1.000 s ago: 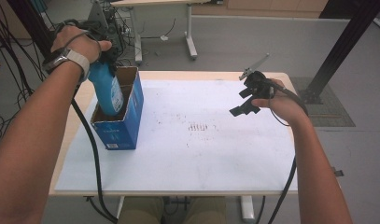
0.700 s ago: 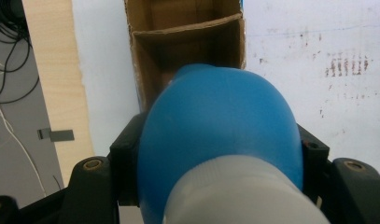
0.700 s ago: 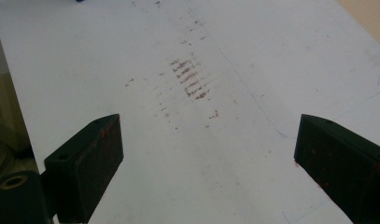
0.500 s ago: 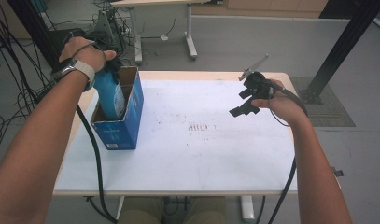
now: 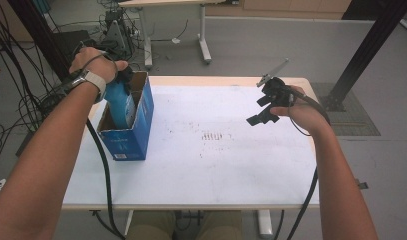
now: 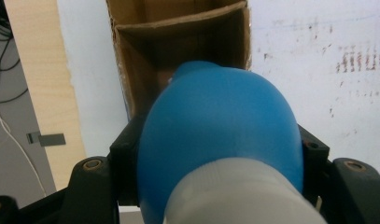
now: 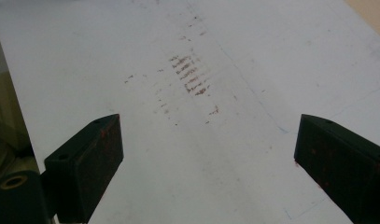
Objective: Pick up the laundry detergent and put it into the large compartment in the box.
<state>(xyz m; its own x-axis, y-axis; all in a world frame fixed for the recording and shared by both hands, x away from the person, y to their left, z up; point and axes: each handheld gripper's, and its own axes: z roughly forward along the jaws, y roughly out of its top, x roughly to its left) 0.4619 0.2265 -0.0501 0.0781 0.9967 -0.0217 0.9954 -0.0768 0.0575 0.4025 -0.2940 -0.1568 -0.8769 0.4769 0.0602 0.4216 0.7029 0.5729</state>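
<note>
Blue bottle going down into the box

The left gripper [image 5: 122, 80] is clamping a blue bottle [image 5: 122, 102] and holding it, base down, inside the open cardboard box [image 5: 133, 137] standing near the left edge of the table [image 5: 216, 170]. Most of the bottle is already sitting below the box rim, with its upper part poking out under the hand. From the left gripper view, the rounded blue body [image 6: 220, 140] is bulging between the 2 black fingers [image 6: 127, 149], which are pressing on it from either side just above the pale cap [image 6: 234, 191], and the brown box interior [image 6: 178, 56] is waiting right beyond it.

The right gripper [image 5: 265, 107] is hovering over the right side of the table, well apart from the box, its fingers [image 7: 87, 163] spread wide with nothing between them, only the bare white surface with its reddish scuff marks [image 7: 190, 74].

My guess on handling: that smooth plastic is looking slippery, and the curved shoulder could be squirting out of a hard pinch. The body may be flexing a little too, so the narrower part near the cap seems the surest hold. It is probably not heavy. The box is light card and could be shifting if the bottle is nudging a wall.
</note>
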